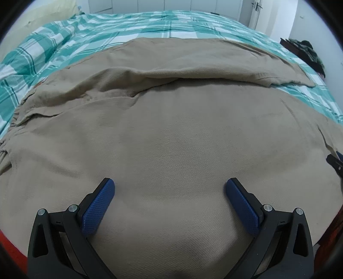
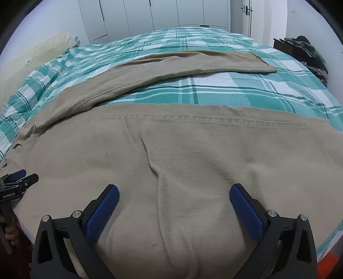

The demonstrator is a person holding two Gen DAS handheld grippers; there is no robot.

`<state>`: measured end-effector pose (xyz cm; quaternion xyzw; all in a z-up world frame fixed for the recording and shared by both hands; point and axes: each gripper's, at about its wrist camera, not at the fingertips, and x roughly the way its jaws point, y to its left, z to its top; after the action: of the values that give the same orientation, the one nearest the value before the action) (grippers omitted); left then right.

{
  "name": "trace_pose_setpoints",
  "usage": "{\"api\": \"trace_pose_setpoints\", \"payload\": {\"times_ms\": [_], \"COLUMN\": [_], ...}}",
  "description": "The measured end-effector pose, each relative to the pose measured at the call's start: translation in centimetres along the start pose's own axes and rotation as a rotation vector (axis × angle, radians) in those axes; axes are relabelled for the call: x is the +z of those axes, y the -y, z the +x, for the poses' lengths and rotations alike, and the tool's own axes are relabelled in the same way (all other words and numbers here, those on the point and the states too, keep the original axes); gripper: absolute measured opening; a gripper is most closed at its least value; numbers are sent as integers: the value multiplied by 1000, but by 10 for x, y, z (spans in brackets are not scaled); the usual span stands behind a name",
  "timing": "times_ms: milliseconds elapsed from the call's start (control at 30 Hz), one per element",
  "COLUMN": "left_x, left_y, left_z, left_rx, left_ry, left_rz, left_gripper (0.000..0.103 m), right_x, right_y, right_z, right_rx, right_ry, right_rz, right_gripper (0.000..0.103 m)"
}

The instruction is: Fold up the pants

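Observation:
Tan pants (image 1: pixel 171 133) lie spread on a bed with a teal plaid cover (image 1: pixel 90 36). The waist is at the left; one leg (image 2: pixel 182 62) lies farther back, the other leg (image 2: pixel 193 154) near the front edge. My left gripper (image 1: pixel 170 186) is open, jaws wide, just above the near leg close to the bed's front edge. My right gripper (image 2: pixel 174 193) is open too, above the near leg farther right. The right gripper's tip (image 1: pixel 335 161) shows at the right edge of the left wrist view; the left gripper (image 2: pixel 19 178) shows at the left edge of the right wrist view.
The plaid cover (image 2: pixel 235 94) shows between the two legs. A cream pillow (image 2: pixel 32 55) lies at the far left. A dark stand with piled clothes (image 2: pixel 304 49) is at the right of the bed. White wardrobe doors (image 2: pixel 160 12) stand behind.

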<state>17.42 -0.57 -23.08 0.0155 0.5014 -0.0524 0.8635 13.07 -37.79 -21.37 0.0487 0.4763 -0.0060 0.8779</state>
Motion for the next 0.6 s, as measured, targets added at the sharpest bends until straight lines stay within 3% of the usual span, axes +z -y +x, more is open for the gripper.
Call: {"api": "trace_pose_setpoints", "payload": {"times_ms": [367,533,600], "left_x": [0,1,0], "left_y": [-1,-1,-1], "left_z": [0,0,0], "left_rx": [3,-2,-3], "left_ry": [-2,-5,2], "left_rz": [15,18,20], "left_gripper": [102,102,102], "right_x": [0,18,27], "right_y": [0,18,46], "right_z": [2,0,-4], "right_rx": [11,98,55], "right_ry": [-2,-133,-185], "right_rz": [-21,-73,-63], "right_gripper": [103,101,99]}}
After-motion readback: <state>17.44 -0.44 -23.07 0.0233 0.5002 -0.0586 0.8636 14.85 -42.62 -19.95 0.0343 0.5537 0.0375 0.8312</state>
